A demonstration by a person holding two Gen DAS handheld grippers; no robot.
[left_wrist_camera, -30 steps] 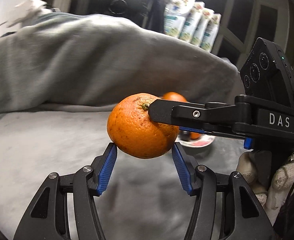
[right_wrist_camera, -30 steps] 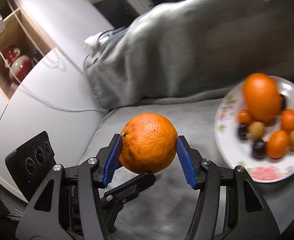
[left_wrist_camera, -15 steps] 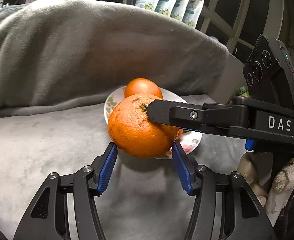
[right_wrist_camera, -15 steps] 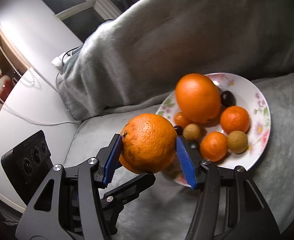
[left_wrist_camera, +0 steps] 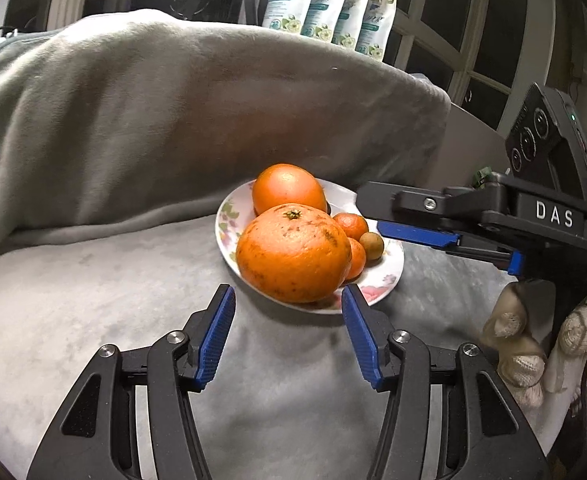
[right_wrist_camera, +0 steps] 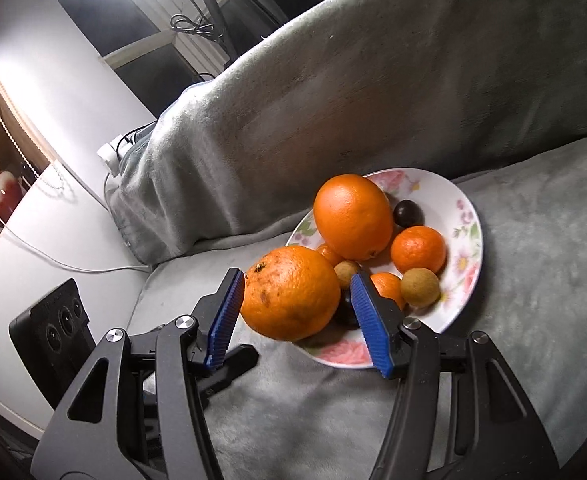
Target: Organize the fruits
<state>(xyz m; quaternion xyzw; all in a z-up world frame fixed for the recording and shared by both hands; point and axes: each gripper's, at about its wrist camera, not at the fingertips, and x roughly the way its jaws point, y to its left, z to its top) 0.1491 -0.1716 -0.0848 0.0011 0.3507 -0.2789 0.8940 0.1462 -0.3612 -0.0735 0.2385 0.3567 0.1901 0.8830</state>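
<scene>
Grey blanket (right_wrist_camera: 373, 92) covers the couch, and a floral plate (right_wrist_camera: 467, 216) of fruit sits on the seat. Big orange (right_wrist_camera: 291, 292) rests on the plate's near rim, against the smaller fruit. Right gripper (right_wrist_camera: 293, 314) brackets it with jaws spread, not squeezing. Left gripper (left_wrist_camera: 287, 338) waits wide open, just short of the plate.

A plate (right_wrist_camera: 468, 216) sits on a blanket-covered seat (right_wrist_camera: 533, 320), in front of the draped backrest (right_wrist_camera: 373, 92). On the plate, a large orange (right_wrist_camera: 351, 216) lies at the back, a speckled orange (right_wrist_camera: 289, 293) at the near-left rim, with tangerines (right_wrist_camera: 418, 249), longans (right_wrist_camera: 420, 286) and a dark plum (right_wrist_camera: 408, 213) to their right. Pouches (left_wrist_camera: 327, 0) stand behind the backrest.
</scene>
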